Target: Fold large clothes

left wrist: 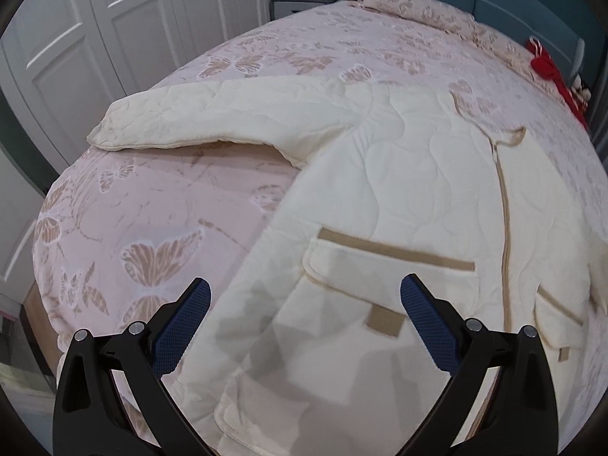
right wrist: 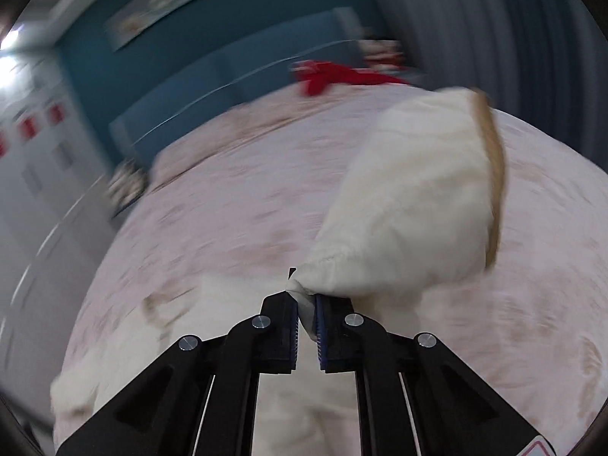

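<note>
Cream jacket spread on the bed, one cuff pinched and lifted.

The cream quilted jacket (left wrist: 399, 197) is laid zip-up across the pink butterfly bedspread (left wrist: 159, 205), filling the centre and right of the left wrist view, its sleeve (left wrist: 212, 114) stretched toward the upper left. The left gripper (left wrist: 306, 306) is held with jaws spread wide over the hem and pocket, nothing between them. In the right wrist view (heavily blurred) the right gripper (right wrist: 306, 313) is clamped on the other sleeve's cuff (right wrist: 304, 290), which is raised clear of the bedspread. Bare bedspread is left open at lower left, bounded by white cupboard doors (left wrist: 95, 38).
</note>
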